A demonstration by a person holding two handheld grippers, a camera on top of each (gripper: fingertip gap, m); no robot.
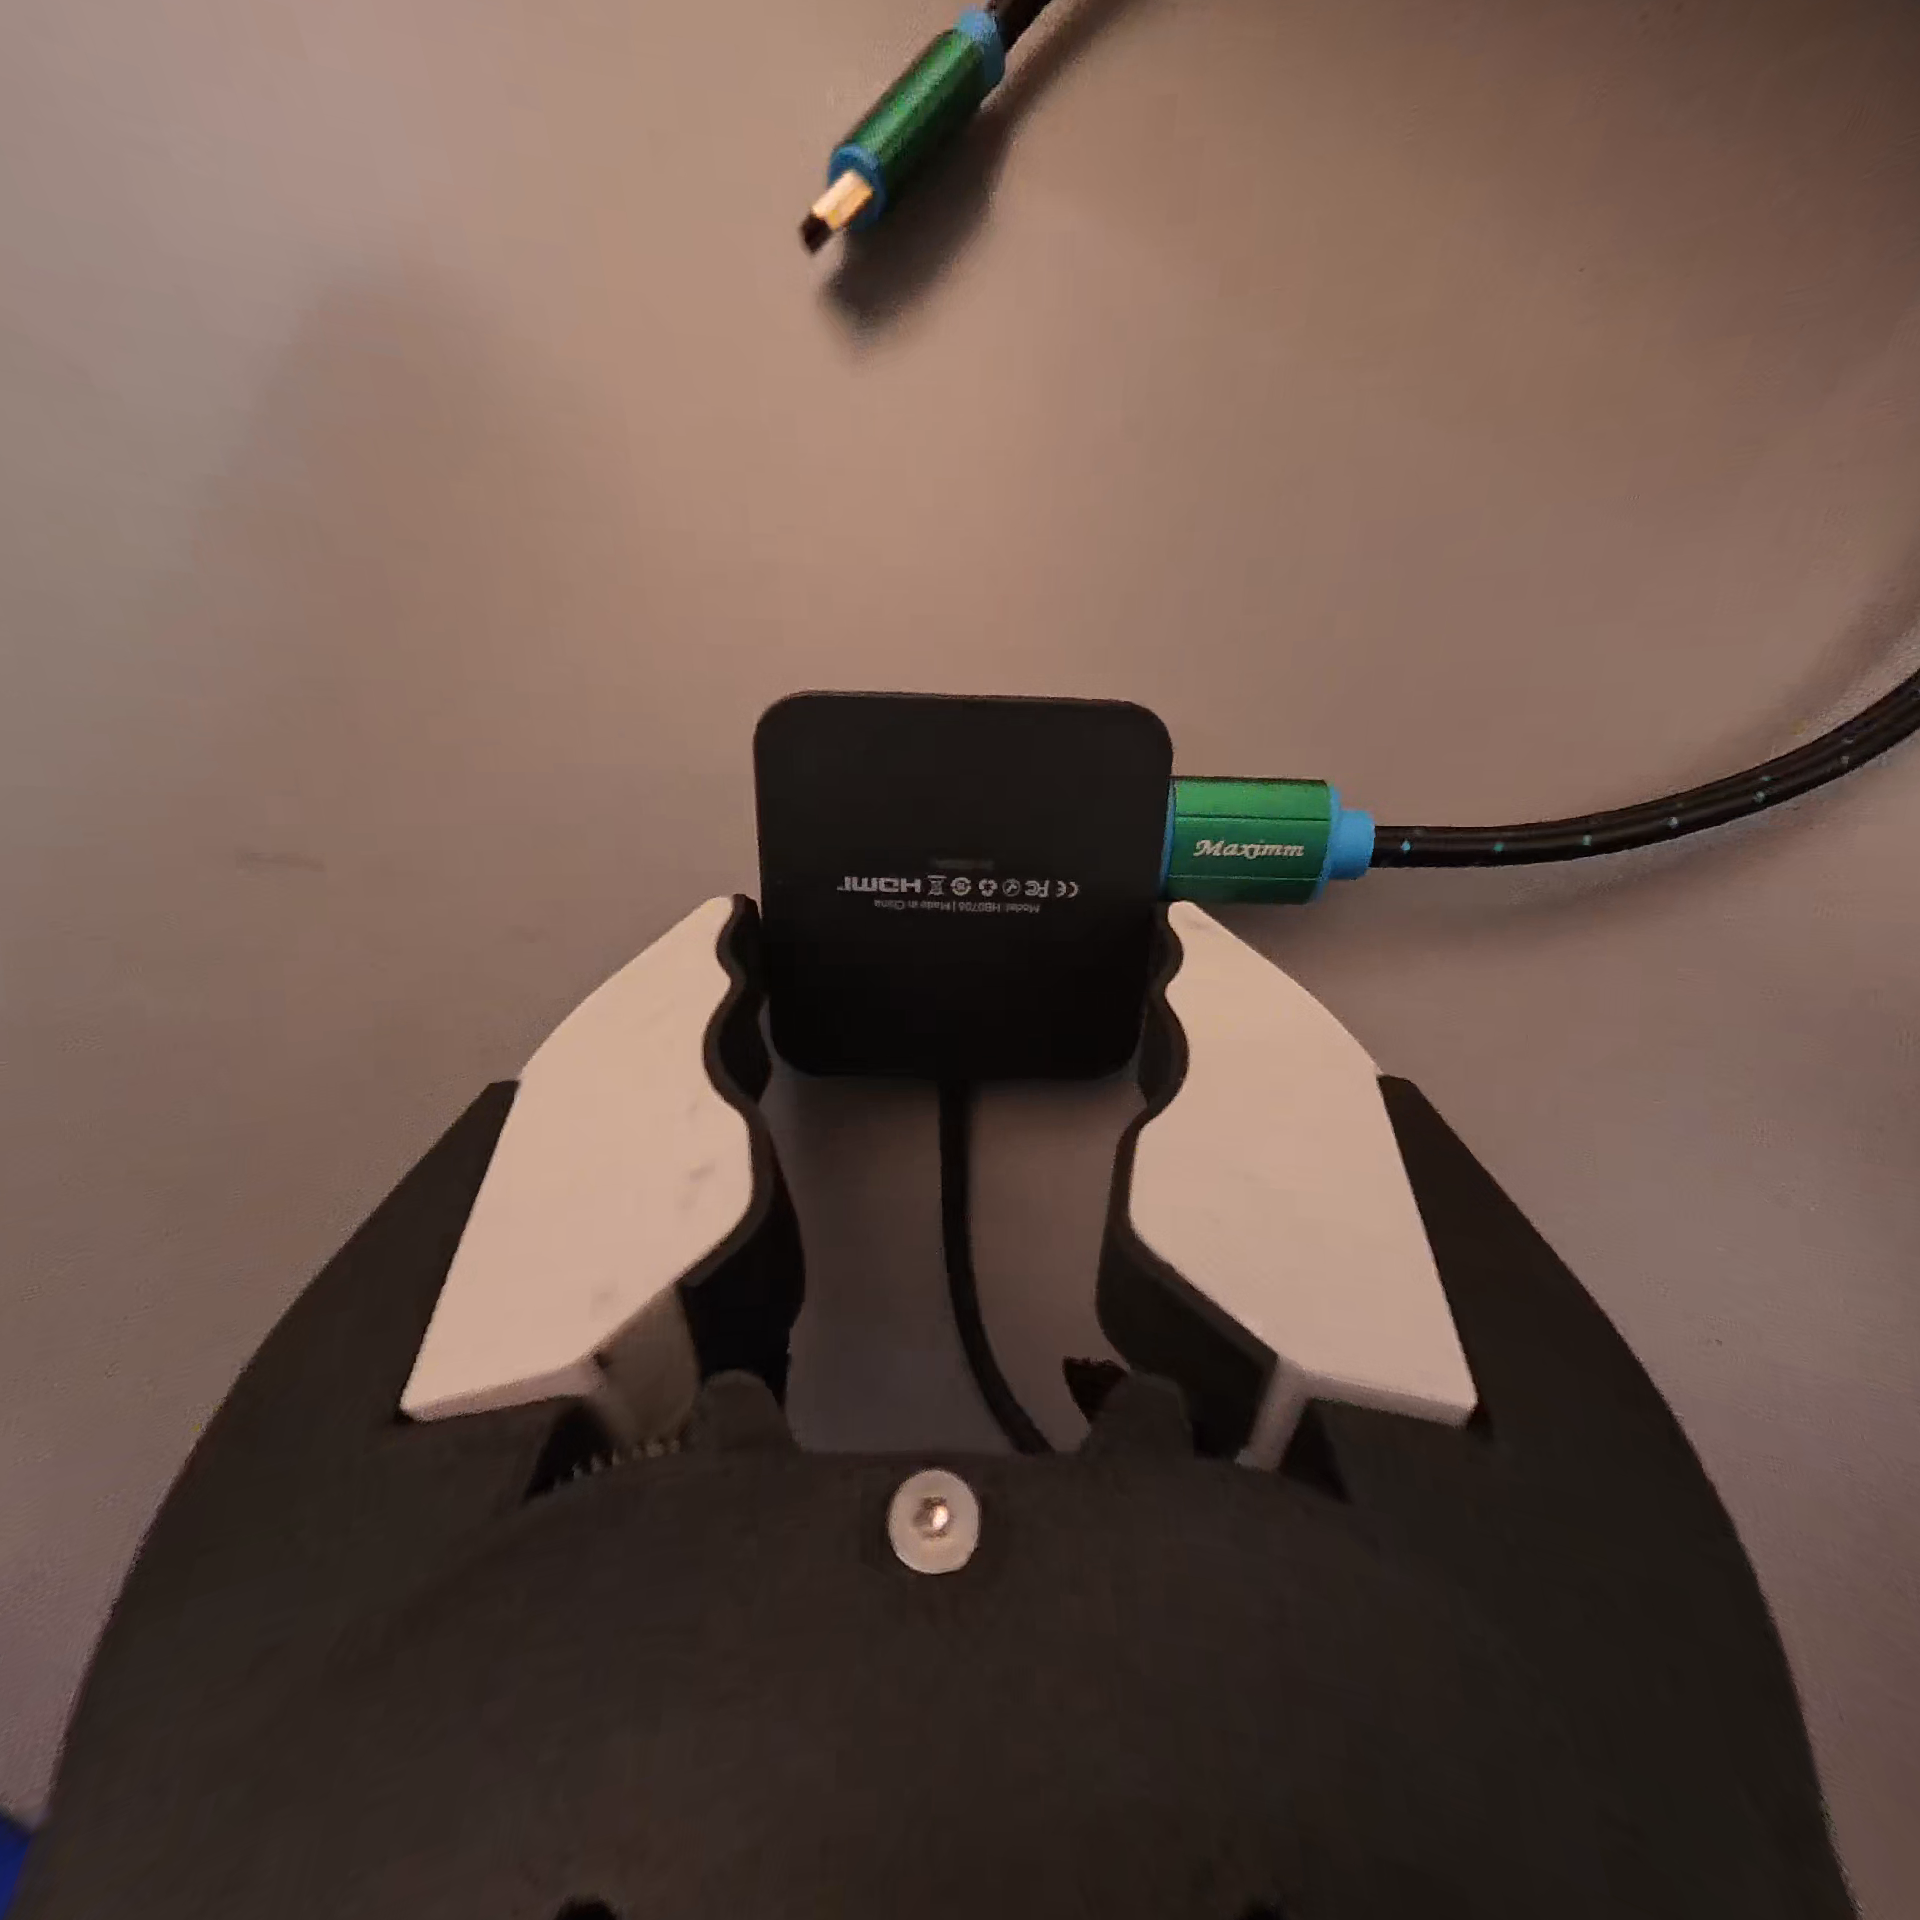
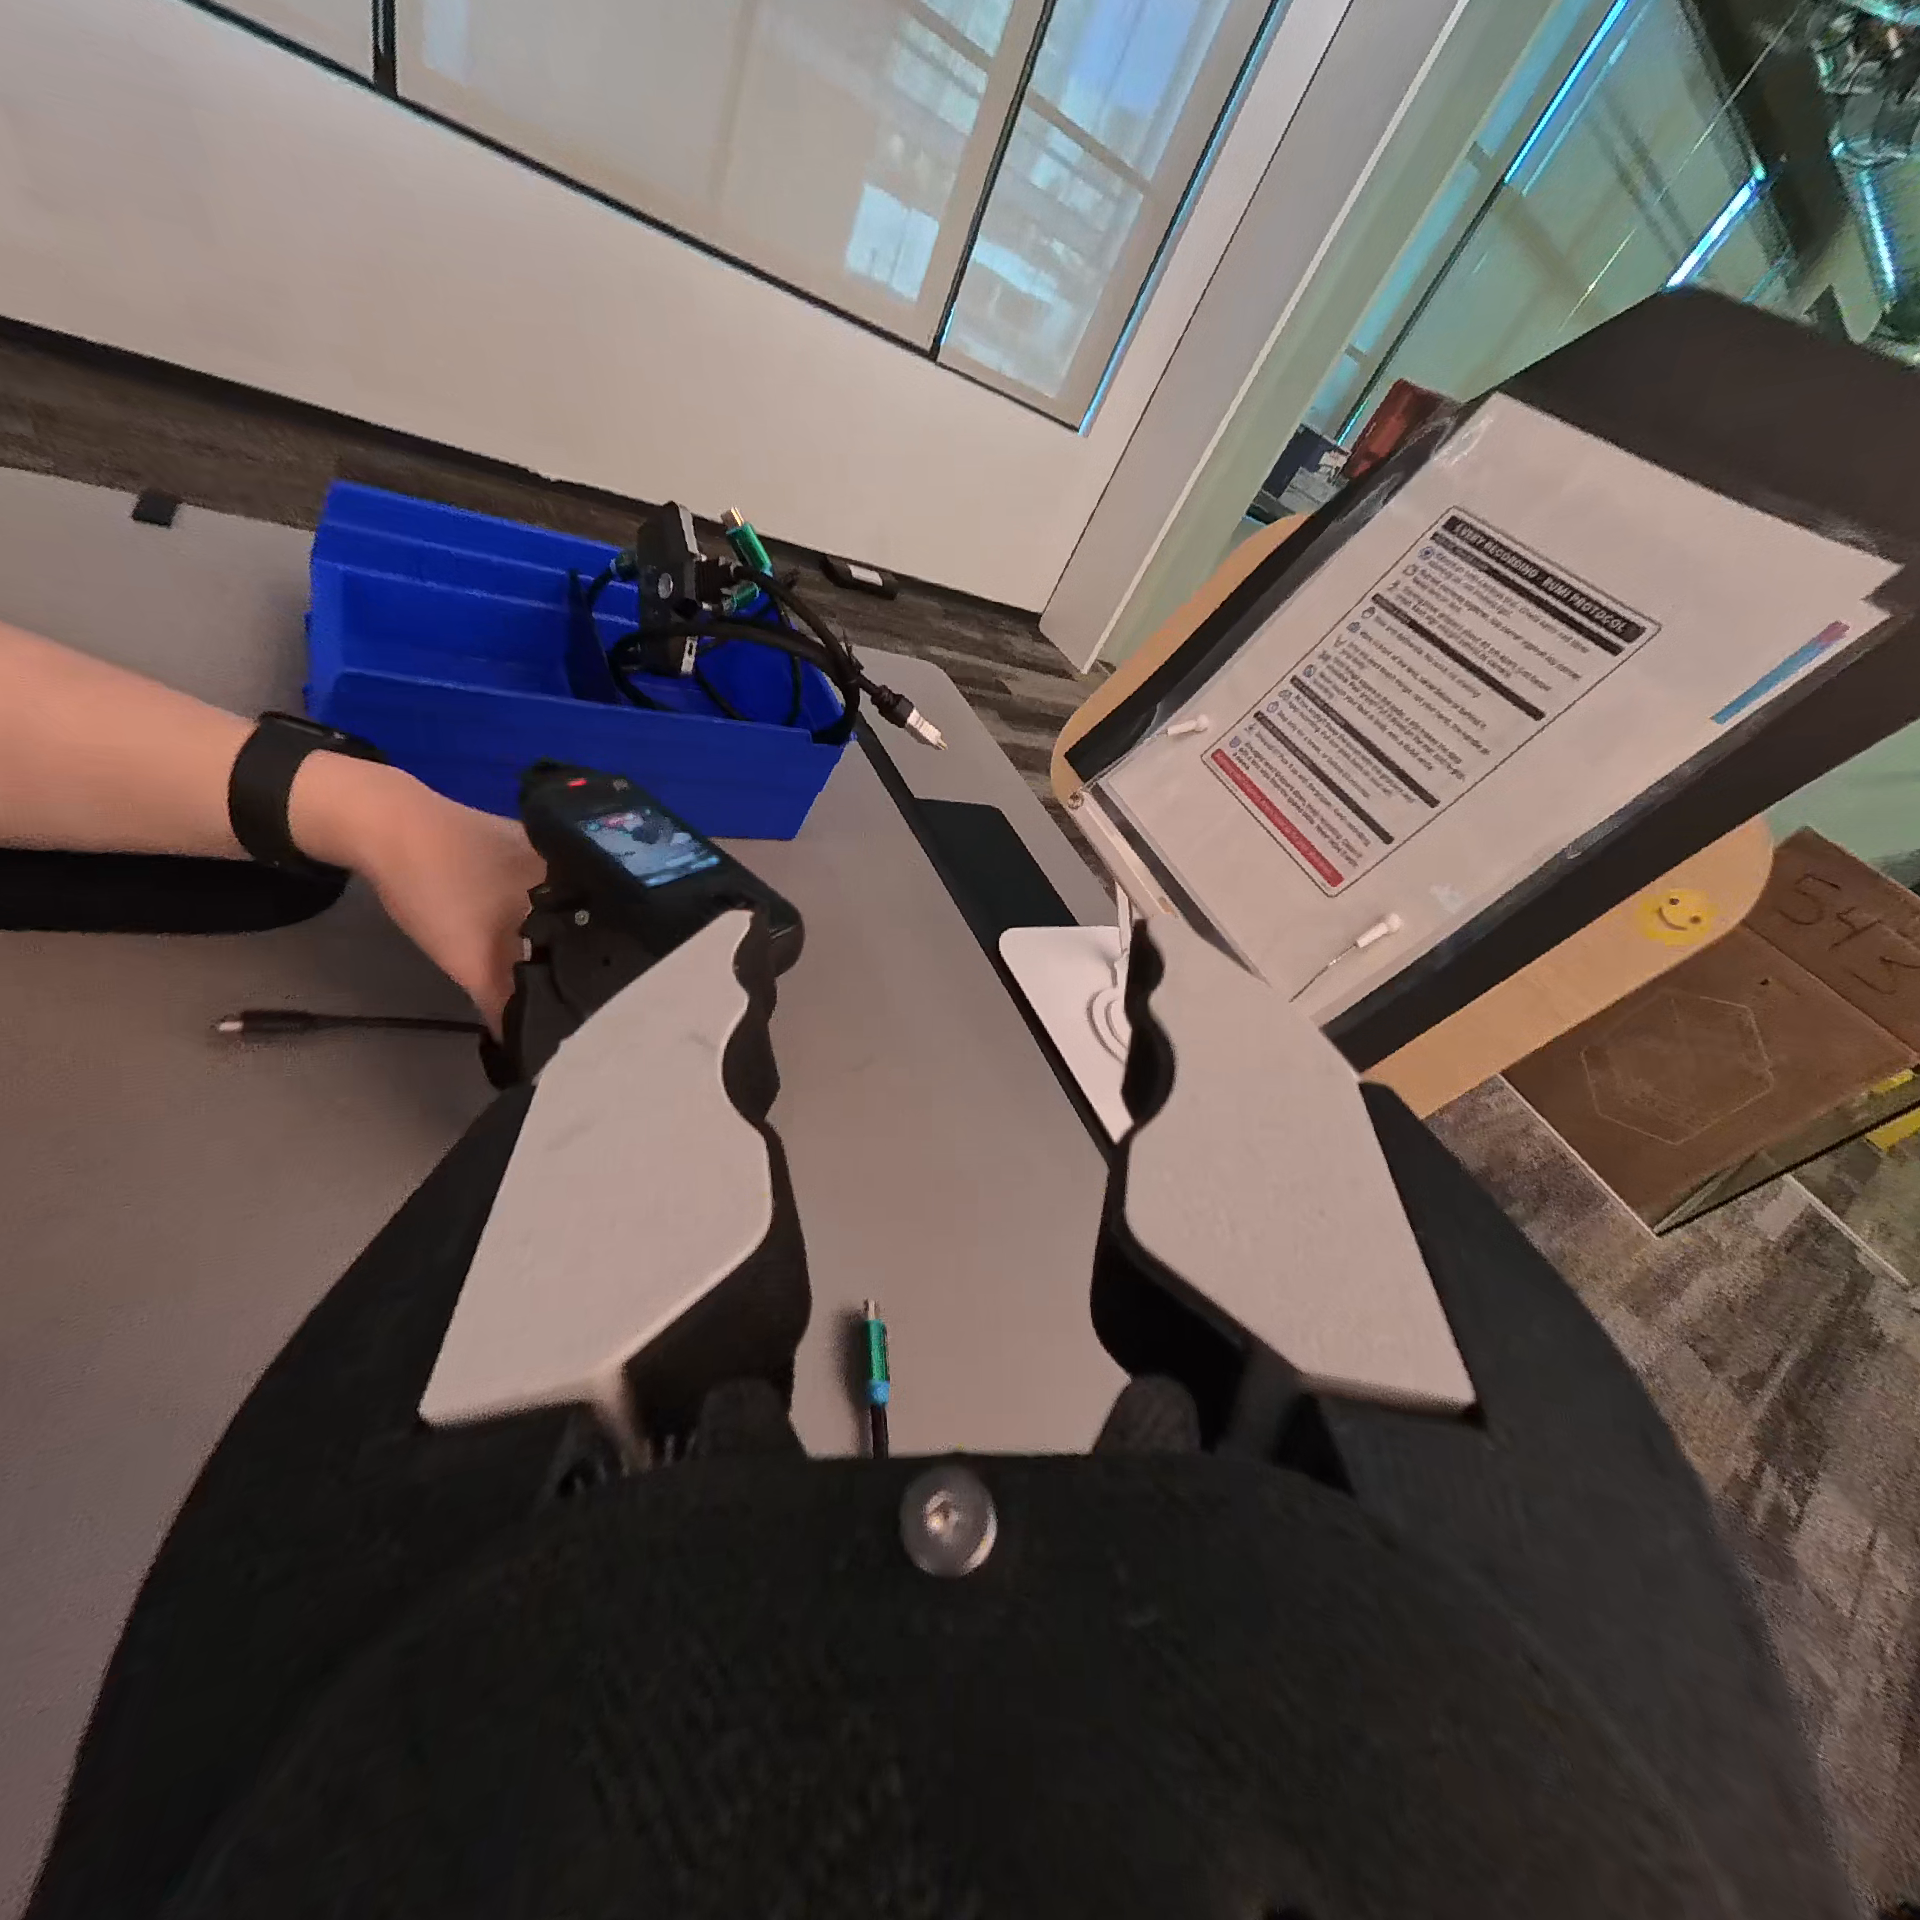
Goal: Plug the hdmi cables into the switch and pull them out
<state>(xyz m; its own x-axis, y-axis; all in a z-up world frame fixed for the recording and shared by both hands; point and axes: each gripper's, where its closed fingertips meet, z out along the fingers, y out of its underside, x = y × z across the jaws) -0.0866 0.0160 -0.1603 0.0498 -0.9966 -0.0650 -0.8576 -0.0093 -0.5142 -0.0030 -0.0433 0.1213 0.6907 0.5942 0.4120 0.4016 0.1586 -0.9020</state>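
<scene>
Switch (image 1: 961, 883), a small black square box with rounded corners, sits on the grey table (image 1: 416, 520) between the fingertips of the left gripper (image 1: 958, 935), whose wavy black pads (image 1: 740, 997) press against both of its sides, clamping it. One green HDMI plug (image 1: 1252, 840) is seated in the switch's right side, its braided black cable (image 1: 1662, 821) curving away to the right. A second green plug (image 1: 909, 125) lies loose on the table well beyond the switch, its gold tip bare and pointing toward the near left. The switch's own thin black lead (image 1: 971, 1278) runs back between the fingers. In the right wrist view, the right gripper (image 2: 951, 997) hangs above the table with its fingers spread wide and nothing between them; a loose green plug (image 2: 876, 1361) lies below. Beyond it, a hand (image 2: 447, 883) holds the left gripper's handle, and a blue bin (image 2: 499, 665) of cables stands farther back.
</scene>
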